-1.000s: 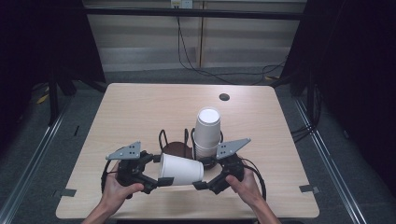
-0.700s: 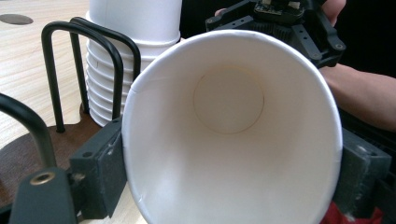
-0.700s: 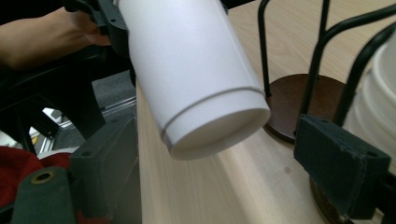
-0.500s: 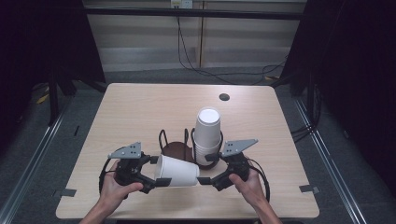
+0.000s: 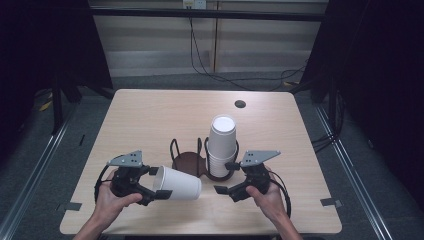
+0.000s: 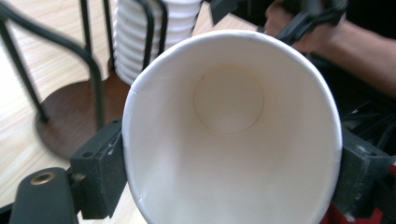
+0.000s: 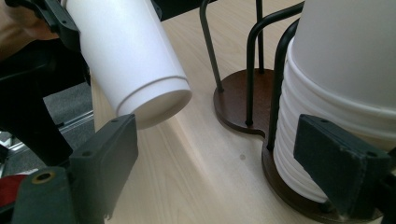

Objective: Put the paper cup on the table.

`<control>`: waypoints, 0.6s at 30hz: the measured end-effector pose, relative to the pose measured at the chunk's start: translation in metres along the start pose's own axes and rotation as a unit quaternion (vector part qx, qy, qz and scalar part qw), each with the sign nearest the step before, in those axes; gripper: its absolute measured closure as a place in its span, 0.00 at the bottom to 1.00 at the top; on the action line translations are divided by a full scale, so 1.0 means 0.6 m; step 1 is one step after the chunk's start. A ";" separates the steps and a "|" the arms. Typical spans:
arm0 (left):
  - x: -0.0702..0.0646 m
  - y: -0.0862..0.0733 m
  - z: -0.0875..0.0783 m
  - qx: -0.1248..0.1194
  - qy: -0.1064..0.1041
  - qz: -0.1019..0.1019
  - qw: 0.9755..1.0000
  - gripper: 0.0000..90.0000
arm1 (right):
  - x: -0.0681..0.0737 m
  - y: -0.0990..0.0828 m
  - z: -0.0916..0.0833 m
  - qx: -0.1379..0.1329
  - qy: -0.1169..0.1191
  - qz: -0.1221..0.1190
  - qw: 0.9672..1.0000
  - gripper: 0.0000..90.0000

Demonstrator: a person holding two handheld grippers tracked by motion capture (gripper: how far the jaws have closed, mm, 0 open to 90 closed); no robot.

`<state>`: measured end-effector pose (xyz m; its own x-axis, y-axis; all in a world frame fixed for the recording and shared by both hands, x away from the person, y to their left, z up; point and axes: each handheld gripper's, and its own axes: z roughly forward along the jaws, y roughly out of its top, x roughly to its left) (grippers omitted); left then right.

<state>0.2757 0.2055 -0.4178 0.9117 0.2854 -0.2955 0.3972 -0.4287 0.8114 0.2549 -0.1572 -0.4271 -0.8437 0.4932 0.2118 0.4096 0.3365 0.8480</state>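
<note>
Where grey floor (image 5: 60,140) surrounds it, a light wooden table (image 5: 150,120) stands.

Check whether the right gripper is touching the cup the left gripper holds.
Apart. The right gripper view shows the right gripper with jaws wide open and bare table between them, the held cup ending just above and clear of one jaw.

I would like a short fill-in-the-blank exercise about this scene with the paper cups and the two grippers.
1. The left gripper holds a single white paper cup that lies on its ____.
2. The stack of cups stands in the ____ ring of the black wire holder.
3. The jaws of the right gripper are ____, with nothing between them.
4. The single cup's open mouth faces the ____ gripper's camera.

Missing words: side; right; open; left
</note>
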 end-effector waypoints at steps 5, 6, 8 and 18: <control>0.006 -0.004 -0.019 0.010 0.019 -0.007 1.000 0.16 | 0.001 0.002 -0.002 -0.005 -0.006 0.003 1.000 0.16; 0.008 -0.004 -0.023 0.015 0.025 -0.004 1.000 0.16 | 0.001 0.001 -0.002 -0.005 -0.009 0.003 1.000 0.16; 0.010 -0.006 -0.031 0.023 0.036 0.000 0.999 0.16 | 0.000 -0.003 -0.002 -0.008 -0.008 0.008 1.000 0.16; 0.036 0.004 -0.058 0.054 0.071 -0.011 0.996 0.16 | -0.002 -0.014 -0.015 -0.001 -0.020 0.011 1.000 0.16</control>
<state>0.2929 0.2405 -0.4045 0.8815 0.4109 -0.2327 0.4335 -0.5085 0.7440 0.2491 -0.1680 -0.4302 -0.8202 0.5316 0.2114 0.4271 0.3231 0.8445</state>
